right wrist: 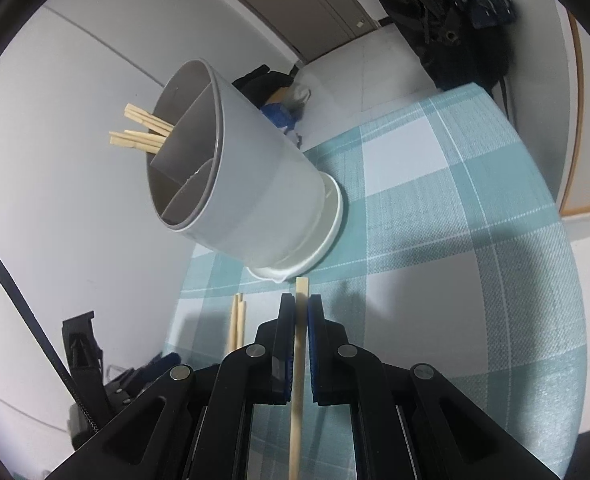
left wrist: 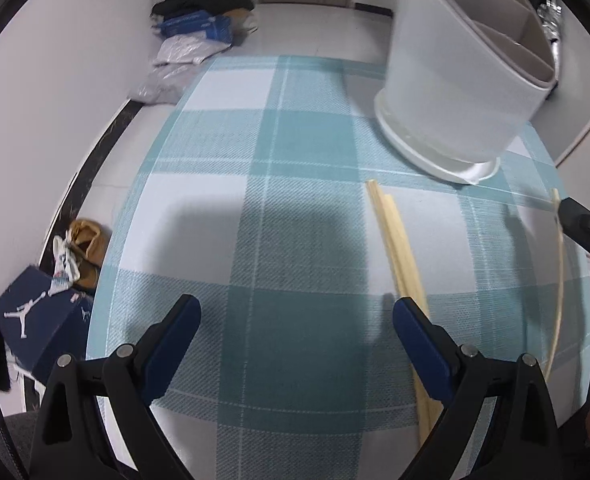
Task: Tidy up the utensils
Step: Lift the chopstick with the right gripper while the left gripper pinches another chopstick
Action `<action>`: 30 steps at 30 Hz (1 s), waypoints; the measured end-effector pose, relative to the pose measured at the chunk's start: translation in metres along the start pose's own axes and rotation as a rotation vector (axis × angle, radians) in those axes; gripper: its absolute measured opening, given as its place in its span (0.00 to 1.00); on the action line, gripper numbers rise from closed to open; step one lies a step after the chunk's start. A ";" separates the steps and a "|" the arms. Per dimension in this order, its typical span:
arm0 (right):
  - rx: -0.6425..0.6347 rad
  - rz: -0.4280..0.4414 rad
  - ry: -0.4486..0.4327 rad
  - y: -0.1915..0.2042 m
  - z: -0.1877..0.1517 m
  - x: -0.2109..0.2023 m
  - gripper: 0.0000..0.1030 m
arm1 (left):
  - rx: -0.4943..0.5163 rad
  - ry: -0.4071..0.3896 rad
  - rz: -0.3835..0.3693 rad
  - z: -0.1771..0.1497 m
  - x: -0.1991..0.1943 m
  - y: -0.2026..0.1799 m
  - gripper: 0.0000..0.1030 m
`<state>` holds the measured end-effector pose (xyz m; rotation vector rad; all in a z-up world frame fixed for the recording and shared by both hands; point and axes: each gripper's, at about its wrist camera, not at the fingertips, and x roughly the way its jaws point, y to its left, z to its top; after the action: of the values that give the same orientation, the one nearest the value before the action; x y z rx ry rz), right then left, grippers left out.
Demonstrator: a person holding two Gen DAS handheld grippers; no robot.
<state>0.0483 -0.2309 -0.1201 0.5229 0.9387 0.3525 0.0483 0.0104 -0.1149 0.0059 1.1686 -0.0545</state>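
A white divided utensil holder (left wrist: 455, 92) (right wrist: 255, 184) stands on the teal plaid tablecloth (left wrist: 255, 200). Several wooden chopsticks (right wrist: 143, 128) stick out of its far compartment. My right gripper (right wrist: 301, 304) is shut on one wooden chopstick (right wrist: 300, 360), a little short of the holder's base. In the left wrist view that gripper (left wrist: 579, 220) and its chopstick (left wrist: 559, 280) show at the right edge. A pair of chopsticks (left wrist: 395, 248) (right wrist: 237, 324) lies on the cloth. My left gripper (left wrist: 297, 312) hangs open over the cloth, its right finger just above the pair, with nothing between its fingers.
The table's left edge drops to a tiled floor with a blue shoe box (left wrist: 35, 320), shoes (left wrist: 83, 248) and a heap of bags and clothes (left wrist: 199, 20) by the wall. A dark jacket (right wrist: 447, 20) hangs beyond the table's far corner.
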 end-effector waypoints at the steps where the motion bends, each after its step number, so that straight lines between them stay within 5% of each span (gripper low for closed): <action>1: -0.008 -0.008 -0.002 0.000 0.000 0.001 0.05 | -0.007 0.002 -0.003 0.001 0.000 0.000 0.92; 15: -0.034 -0.003 -0.040 0.001 0.004 -0.004 0.05 | 0.074 0.015 -0.011 0.006 0.005 -0.022 0.93; 26: -0.033 -0.003 -0.052 0.000 0.008 -0.007 0.05 | 0.046 0.045 -0.013 0.024 0.014 -0.017 0.92; 30: -0.034 0.000 -0.055 0.000 0.010 -0.007 0.05 | 0.095 0.029 0.001 0.035 0.018 -0.025 0.82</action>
<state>0.0526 -0.2369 -0.1104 0.4991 0.8786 0.3514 0.0863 -0.0161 -0.1167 0.0918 1.1946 -0.1092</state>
